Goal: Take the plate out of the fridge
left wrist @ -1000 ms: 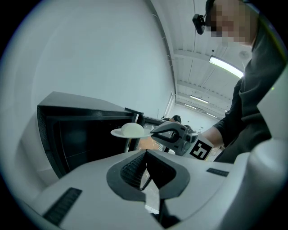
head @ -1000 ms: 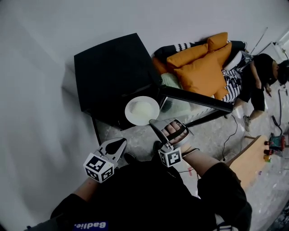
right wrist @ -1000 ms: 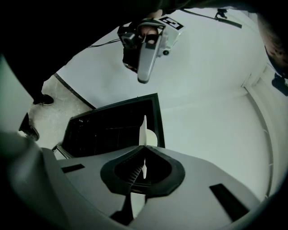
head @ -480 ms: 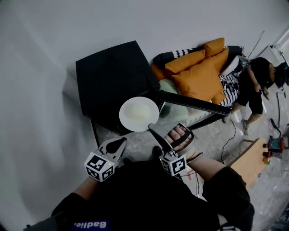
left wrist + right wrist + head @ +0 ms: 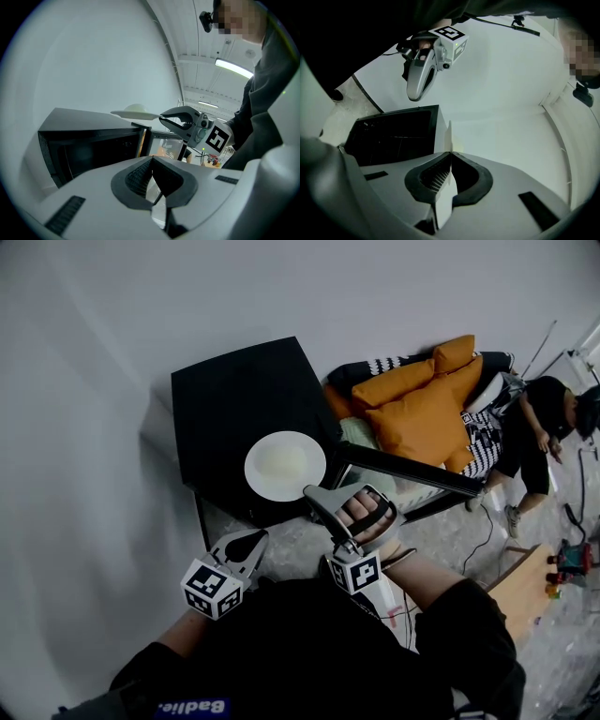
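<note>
Over the fridge (image 5: 234, 399) top, the plate (image 5: 285, 466), pinched at its rim by my right claw (image 5: 312, 492), has risen clear of its opening, so removal looks done; my left claw (image 5: 255, 537) hangs closed, empty.

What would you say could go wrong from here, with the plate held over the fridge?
The right gripper pinches the plate only at its rim, so it may tilt or slip out. The fridge door stands open close by; a careless swing could knock the plate against it.
</note>
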Demonstrator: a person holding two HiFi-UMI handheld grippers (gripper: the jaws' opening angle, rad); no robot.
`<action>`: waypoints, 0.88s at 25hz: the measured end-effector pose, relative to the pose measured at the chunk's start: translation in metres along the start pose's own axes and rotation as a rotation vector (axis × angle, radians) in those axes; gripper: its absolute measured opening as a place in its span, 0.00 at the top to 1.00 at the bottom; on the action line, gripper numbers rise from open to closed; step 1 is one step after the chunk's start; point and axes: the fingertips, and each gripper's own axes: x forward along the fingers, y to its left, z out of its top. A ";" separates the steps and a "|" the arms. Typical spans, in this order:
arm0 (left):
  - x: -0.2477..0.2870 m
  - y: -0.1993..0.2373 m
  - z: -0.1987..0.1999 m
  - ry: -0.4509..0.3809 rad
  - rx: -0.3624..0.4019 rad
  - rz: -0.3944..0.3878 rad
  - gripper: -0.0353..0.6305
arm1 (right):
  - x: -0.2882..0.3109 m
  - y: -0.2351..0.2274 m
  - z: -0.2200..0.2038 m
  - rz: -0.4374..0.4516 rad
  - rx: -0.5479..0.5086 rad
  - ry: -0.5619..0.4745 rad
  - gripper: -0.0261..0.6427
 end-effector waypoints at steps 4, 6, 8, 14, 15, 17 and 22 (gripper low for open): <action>-0.003 0.004 0.001 -0.011 -0.005 0.023 0.94 | 0.022 0.004 0.000 -0.010 -0.013 -0.011 0.94; -0.004 0.006 0.001 -0.013 -0.008 0.036 0.94 | 0.033 0.006 0.001 -0.011 -0.013 -0.014 0.94; -0.004 0.007 0.000 -0.014 -0.013 0.045 0.94 | 0.044 0.009 0.001 -0.005 -0.015 -0.011 0.94; -0.004 0.009 0.002 -0.022 -0.020 0.062 0.94 | 0.069 0.015 -0.005 -0.007 -0.017 0.005 0.94; -0.004 0.009 0.002 -0.021 -0.023 0.066 0.94 | 0.071 0.017 -0.005 -0.006 -0.016 0.004 0.94; -0.004 0.010 0.001 -0.019 -0.027 0.073 0.94 | 0.075 0.021 -0.006 -0.001 -0.013 0.001 0.94; -0.003 0.012 0.000 -0.016 -0.027 0.084 0.94 | 0.086 0.024 -0.005 -0.003 -0.017 -0.008 0.94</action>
